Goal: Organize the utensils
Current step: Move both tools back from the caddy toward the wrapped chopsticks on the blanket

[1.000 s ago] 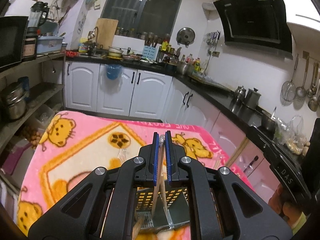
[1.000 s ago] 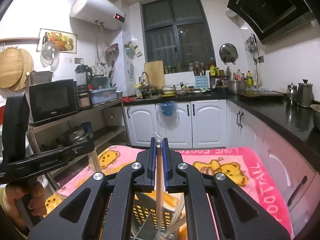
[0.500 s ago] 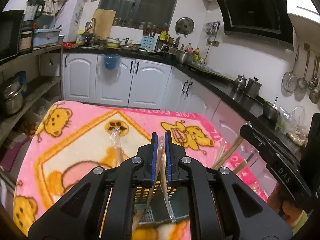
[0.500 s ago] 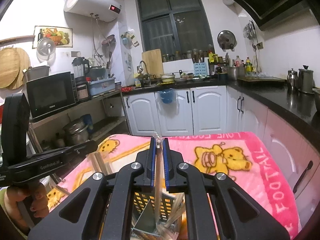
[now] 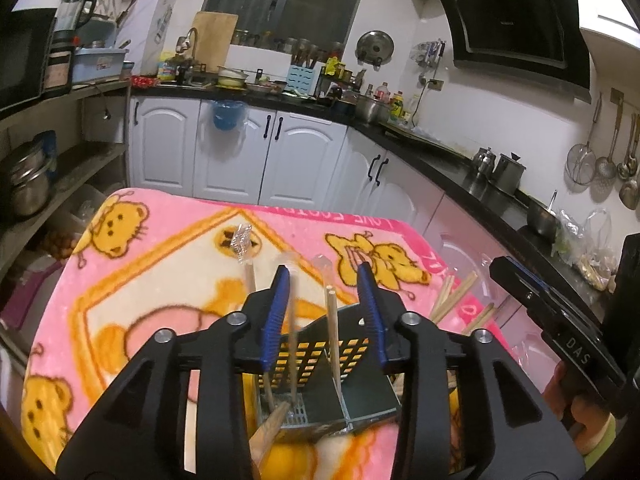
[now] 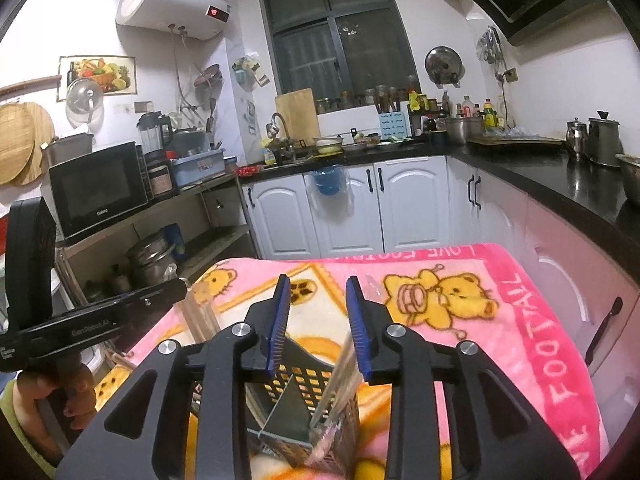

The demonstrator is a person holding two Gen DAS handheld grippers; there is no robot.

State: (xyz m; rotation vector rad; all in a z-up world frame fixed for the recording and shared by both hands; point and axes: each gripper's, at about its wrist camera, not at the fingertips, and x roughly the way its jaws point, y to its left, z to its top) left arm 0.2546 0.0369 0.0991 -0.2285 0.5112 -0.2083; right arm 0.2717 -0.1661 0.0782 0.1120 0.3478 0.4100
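A black perforated utensil holder (image 5: 320, 360) with metal dividers stands on the pink bear blanket (image 5: 168, 240). My left gripper (image 5: 323, 272) hovers just above it and its jaws are opening. Two wooden chopsticks (image 5: 332, 328) stand loose in the holder between the blue pads, which do not press on them. A third stick with a crinkled wrapper tip (image 5: 241, 242) leans to the left. In the right wrist view my right gripper (image 6: 318, 280) is over the same holder (image 6: 304, 384), its jaws also opening. A plastic-wrapped chopstick pair (image 6: 340, 380) leans in the right compartment, free of the pads.
More wrapped chopsticks (image 5: 456, 296) lie on the blanket's right side. A hand on the right unit's black handle (image 5: 560, 328) shows at that edge, and a hand holds the left unit's handle (image 6: 92, 324). Shelves with pots stand on the left, and black counters and white cabinets behind and to the right.
Both grippers were shut on chopsticks. Both have now opened, and the chopsticks have dropped free into the holder. Both views have tipped slightly further down over the holder.
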